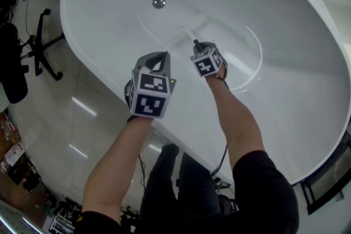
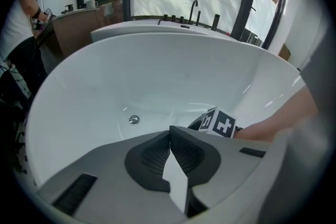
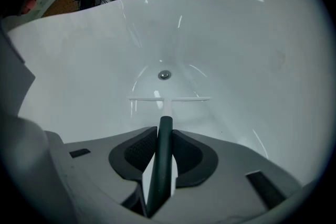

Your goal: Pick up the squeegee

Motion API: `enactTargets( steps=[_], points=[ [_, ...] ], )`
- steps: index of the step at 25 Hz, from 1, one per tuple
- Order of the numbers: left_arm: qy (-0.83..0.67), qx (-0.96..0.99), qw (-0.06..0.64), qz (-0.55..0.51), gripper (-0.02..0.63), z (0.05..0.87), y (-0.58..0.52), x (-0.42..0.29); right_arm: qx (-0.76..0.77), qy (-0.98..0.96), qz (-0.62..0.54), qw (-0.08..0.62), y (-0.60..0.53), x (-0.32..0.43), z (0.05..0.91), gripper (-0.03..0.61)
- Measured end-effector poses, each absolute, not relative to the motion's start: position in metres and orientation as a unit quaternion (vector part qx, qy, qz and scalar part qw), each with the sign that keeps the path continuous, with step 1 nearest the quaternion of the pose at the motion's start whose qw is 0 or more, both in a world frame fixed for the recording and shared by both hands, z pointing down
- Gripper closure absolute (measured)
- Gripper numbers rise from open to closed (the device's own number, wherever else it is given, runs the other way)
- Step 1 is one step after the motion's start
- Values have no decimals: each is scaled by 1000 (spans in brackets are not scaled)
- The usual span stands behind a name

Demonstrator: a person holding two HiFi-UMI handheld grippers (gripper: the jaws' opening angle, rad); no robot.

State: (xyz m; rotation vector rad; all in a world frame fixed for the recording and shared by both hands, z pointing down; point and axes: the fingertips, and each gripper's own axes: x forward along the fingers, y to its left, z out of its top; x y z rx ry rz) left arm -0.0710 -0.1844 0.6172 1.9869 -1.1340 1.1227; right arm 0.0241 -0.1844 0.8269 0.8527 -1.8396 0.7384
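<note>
My right tongs [image 3: 164, 136] pinching dark-green-handled white squeegee [image 3: 167, 105] by its handle. Blade end low inside big white oval bathtub [image 1: 296, 79], between my tongs and round metal drain [image 1: 159, 2]. My left tongs [image 2: 169, 135] pressed together, nothing between them, farther from drain, over tub's near wall.

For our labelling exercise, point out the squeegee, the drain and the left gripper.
squeegee [image 3: 165, 136], right gripper view, dark handle.
drain [image 1: 159, 2], head view, its centre.
left gripper [image 2: 169, 132], left gripper view, between closed fingertips.
</note>
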Motion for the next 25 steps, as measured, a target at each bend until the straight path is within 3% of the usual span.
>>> enactTargets(
  steps=[6, 18, 25],
  points=[
    [-448, 767, 253, 383, 614, 477, -149, -68, 380, -754, 288, 452, -161, 64, 681, 480],
    [-442, 818, 180, 320, 614, 263, 68, -83, 487, -758, 231, 367, 7, 119, 330, 480],
    [-432, 839, 149, 295, 612, 197, 158, -51, 485, -787, 201, 324, 112, 143, 230, 480]
  ],
)
